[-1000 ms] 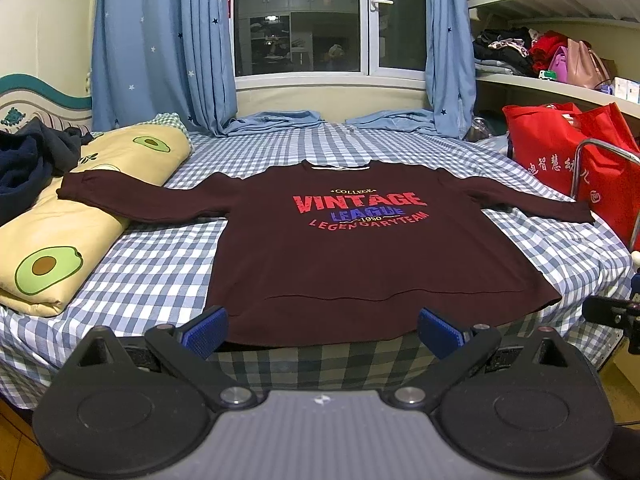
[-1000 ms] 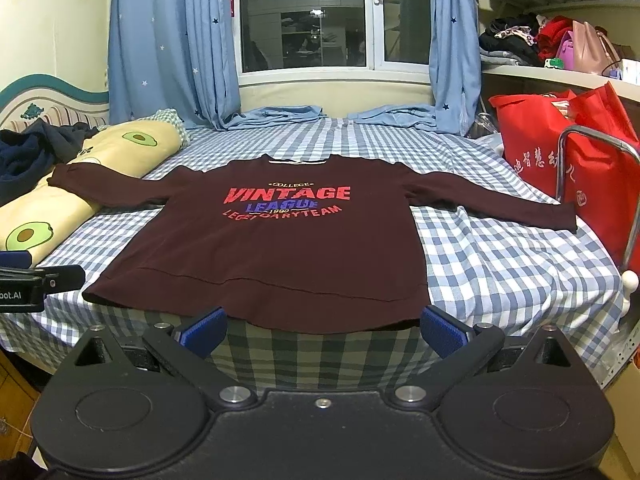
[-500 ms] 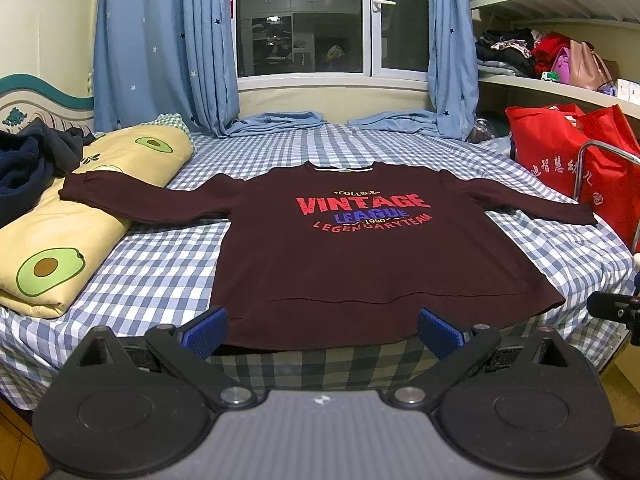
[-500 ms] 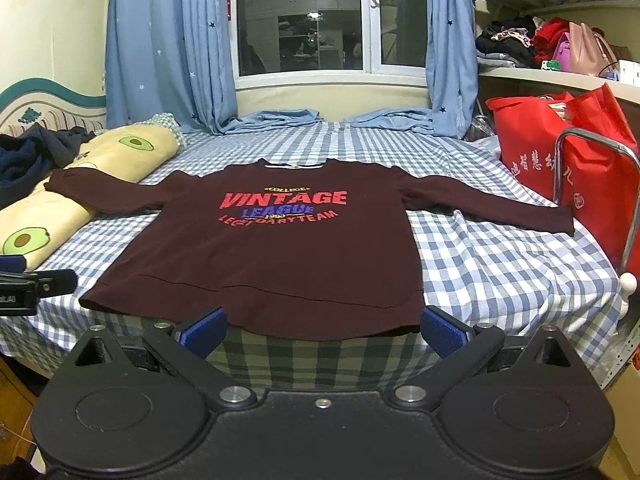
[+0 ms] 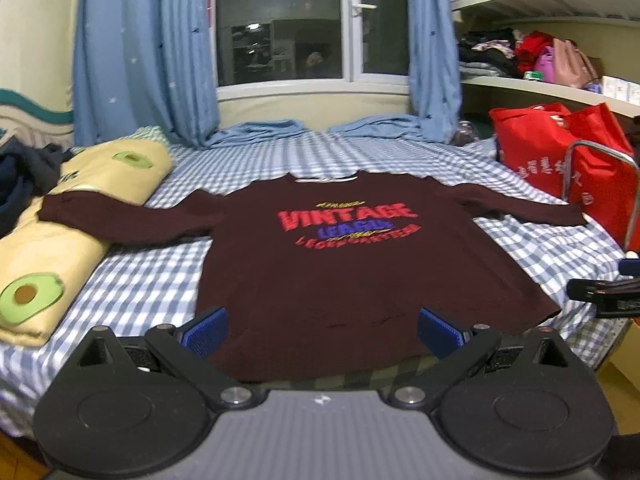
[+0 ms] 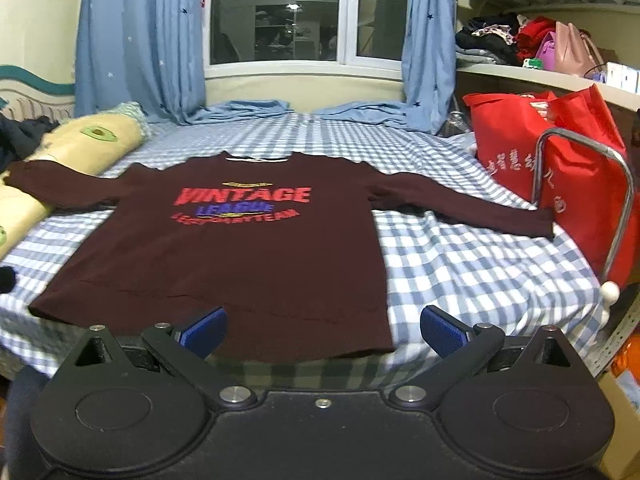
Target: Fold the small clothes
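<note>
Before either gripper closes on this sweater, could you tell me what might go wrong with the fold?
1. The sweater's hem hangs over the front edge of the bed; a pull toward you could drag it off.
2. Its left sleeve lies draped up on the avocado pillow, so folding it inward may bunch it.
3. The right sleeve cuff ends beside the red bag and metal rail; the right gripper, open like the left gripper, might bump them.

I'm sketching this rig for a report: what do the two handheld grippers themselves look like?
Both look alike: the left gripper and right gripper have black angled fingers tipped with ribbed blue pads, silver pivot screws, and two round black discs at the base. The left one's centre plate is grey and ridged; the right one's is black. No cables, sleeves or hands show.
</note>
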A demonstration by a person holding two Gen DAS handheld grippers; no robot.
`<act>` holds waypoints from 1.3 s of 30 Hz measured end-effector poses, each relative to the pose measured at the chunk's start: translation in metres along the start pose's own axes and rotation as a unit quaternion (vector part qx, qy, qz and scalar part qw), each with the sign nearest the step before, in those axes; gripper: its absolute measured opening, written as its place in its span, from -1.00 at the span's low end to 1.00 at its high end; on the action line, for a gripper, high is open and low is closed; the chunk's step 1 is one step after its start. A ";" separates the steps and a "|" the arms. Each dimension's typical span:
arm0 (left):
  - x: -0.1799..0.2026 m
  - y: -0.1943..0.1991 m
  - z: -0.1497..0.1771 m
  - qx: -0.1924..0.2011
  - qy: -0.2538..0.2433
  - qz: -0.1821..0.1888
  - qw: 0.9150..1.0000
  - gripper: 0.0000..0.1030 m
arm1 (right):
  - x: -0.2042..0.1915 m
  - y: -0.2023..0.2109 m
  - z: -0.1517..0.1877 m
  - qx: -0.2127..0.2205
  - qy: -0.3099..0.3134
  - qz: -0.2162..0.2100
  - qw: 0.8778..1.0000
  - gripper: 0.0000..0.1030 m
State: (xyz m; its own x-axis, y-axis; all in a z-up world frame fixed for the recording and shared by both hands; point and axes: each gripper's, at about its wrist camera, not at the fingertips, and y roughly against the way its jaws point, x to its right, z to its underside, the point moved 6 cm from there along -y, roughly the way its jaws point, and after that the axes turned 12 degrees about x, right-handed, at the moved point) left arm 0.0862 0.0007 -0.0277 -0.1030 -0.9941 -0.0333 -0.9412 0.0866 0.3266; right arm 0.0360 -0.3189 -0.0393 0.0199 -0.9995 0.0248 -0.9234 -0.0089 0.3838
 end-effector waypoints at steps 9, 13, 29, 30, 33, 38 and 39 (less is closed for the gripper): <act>0.015 -0.033 -0.015 0.006 -0.034 0.011 0.999 0.99 | 0.049 -0.083 -0.006 -0.028 0.030 0.079 0.996 0.99; 0.027 -0.048 -0.018 -0.002 -0.045 0.019 0.999 0.99 | 0.067 -0.117 -0.008 -0.041 0.029 0.091 0.995 0.99; 0.037 -0.134 -0.034 -0.046 -0.069 -0.014 0.996 0.99 | 0.197 -0.220 -0.022 0.021 0.068 0.141 0.987 0.99; 0.034 -0.139 -0.033 -0.054 -0.069 -0.022 0.996 0.99 | 0.218 -0.228 -0.020 0.028 0.055 0.143 0.988 0.99; 0.023 -0.151 -0.029 -0.077 -0.059 -0.046 0.994 0.99 | 0.281 -0.255 -0.007 0.039 -0.004 0.152 0.988 0.92; 0.006 -0.163 -0.034 -0.096 -0.054 -0.085 0.990 0.99 | 0.353 -0.297 0.015 0.033 -0.141 0.131 0.981 0.70; 0.004 -0.165 -0.036 -0.096 -0.057 -0.092 0.989 0.99 | 0.363 -0.304 0.020 0.032 -0.170 0.132 0.976 0.70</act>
State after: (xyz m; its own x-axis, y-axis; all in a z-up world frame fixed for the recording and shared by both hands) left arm 0.2523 -0.0200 -0.0472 0.0173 -0.9771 -0.2119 -0.8699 -0.1192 0.4786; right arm 0.3159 -0.6800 -0.1654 -0.3392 -0.9200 -0.1965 -0.9017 0.2584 0.3467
